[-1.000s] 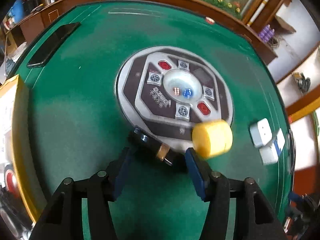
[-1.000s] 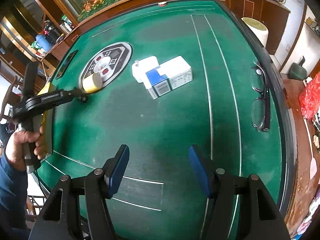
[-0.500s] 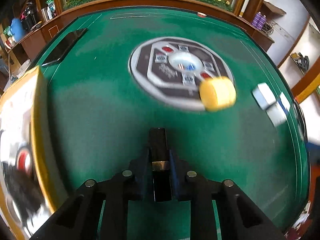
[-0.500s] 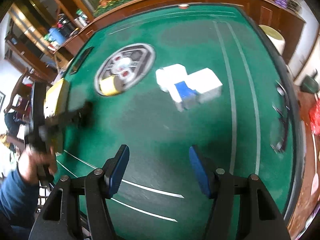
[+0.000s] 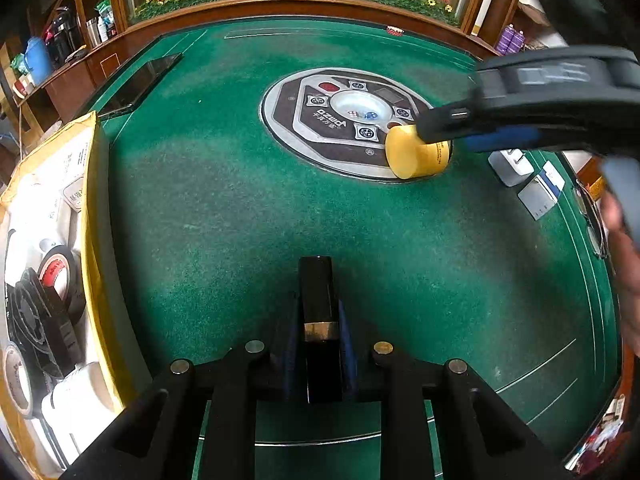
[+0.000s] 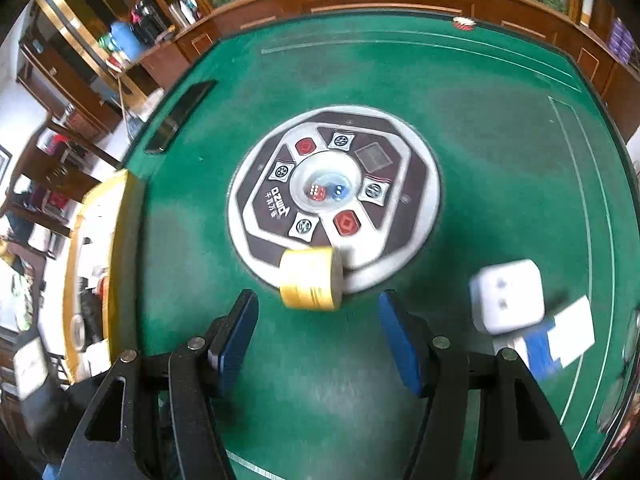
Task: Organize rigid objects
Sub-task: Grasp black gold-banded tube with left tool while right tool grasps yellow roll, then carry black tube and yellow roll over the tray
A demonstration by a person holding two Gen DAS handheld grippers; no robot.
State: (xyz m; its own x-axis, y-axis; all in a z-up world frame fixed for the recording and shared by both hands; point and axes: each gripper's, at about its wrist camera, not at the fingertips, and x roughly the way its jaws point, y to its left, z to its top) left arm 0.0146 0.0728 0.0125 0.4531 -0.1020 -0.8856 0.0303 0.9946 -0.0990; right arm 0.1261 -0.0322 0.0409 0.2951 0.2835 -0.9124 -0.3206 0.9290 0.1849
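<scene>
1. My left gripper (image 5: 319, 344) has its jaws clamped on a slim black stick with a gold band (image 5: 318, 304); the stick points forward past the pads, lifted over the green counter (image 5: 224, 200) near its near edge.
2. My right gripper (image 6: 316, 332) has its jaws standing apart with nothing between the blue pads (image 6: 236, 336); it hangs over the counter just short of the yellow jar (image 6: 310, 278).
3. The yellow jar lies on its side at the near rim of the round dice console (image 6: 416, 184) in the middle of the counter, partly on that rim; in the left wrist view the right gripper's tip reaches over the jar, and I cannot tell whether it touches.
4. A white plug adapter (image 6: 508, 296) sits toward the right edge of the counter, well apart from the jar; a white and blue box (image 6: 560, 340) lies just beside it, nearer to me.
5. A yellow-rimmed bin (image 5: 90, 216) stands against the left edge of the counter; inside it are rolls of tape (image 5: 56, 272) and other white and black things I cannot make out.
6. A black phone (image 5: 140, 84) lies flat near the far left corner; a pair of glasses (image 5: 594, 220) rests at the right edge.
</scene>
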